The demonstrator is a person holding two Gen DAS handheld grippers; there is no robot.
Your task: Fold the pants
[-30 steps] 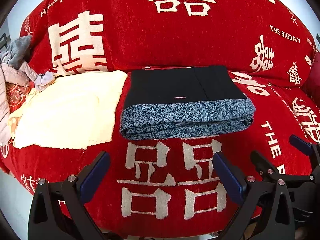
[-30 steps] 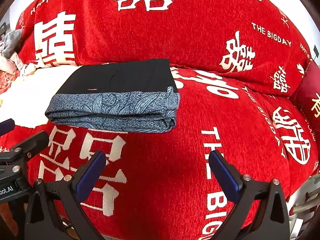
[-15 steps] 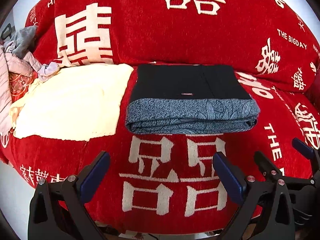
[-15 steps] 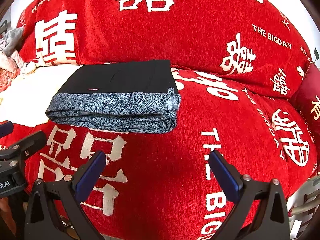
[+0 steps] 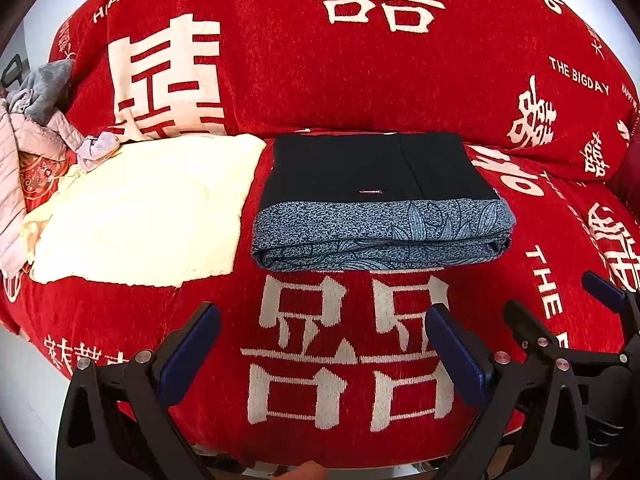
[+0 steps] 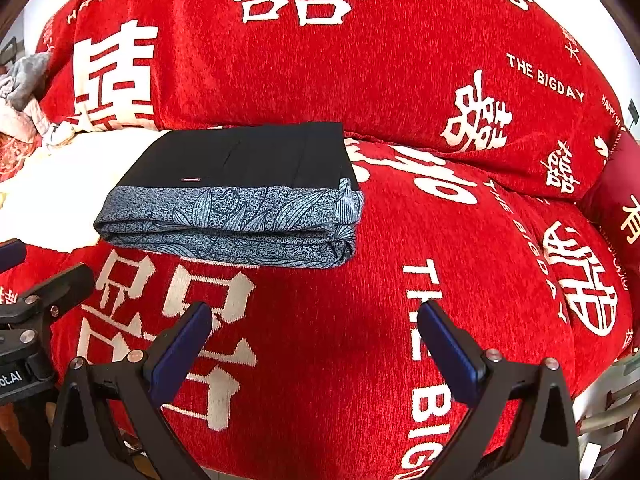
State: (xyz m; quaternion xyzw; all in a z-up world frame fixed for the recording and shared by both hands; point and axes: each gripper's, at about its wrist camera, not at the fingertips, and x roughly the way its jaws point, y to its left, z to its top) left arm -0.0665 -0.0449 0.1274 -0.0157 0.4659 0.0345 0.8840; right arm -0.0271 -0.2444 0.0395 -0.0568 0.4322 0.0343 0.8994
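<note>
Folding looks done from my end: pants (image 5: 380, 204) sit as a squared stack on the red sofa cover (image 6: 420, 240), ahead of both tongs, nothing touching. Left tongs (image 5: 320, 344) and right tongs (image 6: 314, 340) both spread apart, empty. Next I'd only straighten an edge or pull away.

Your right gripper (image 6: 314, 340) hangs with its blue pads wide apart and nothing between them, above the front edge of the red sofa cover (image 6: 400, 240). The folded pants (image 6: 236, 200) lie on the seat, near its back edge. The left gripper (image 6: 36, 304) shows at the left.
</note>
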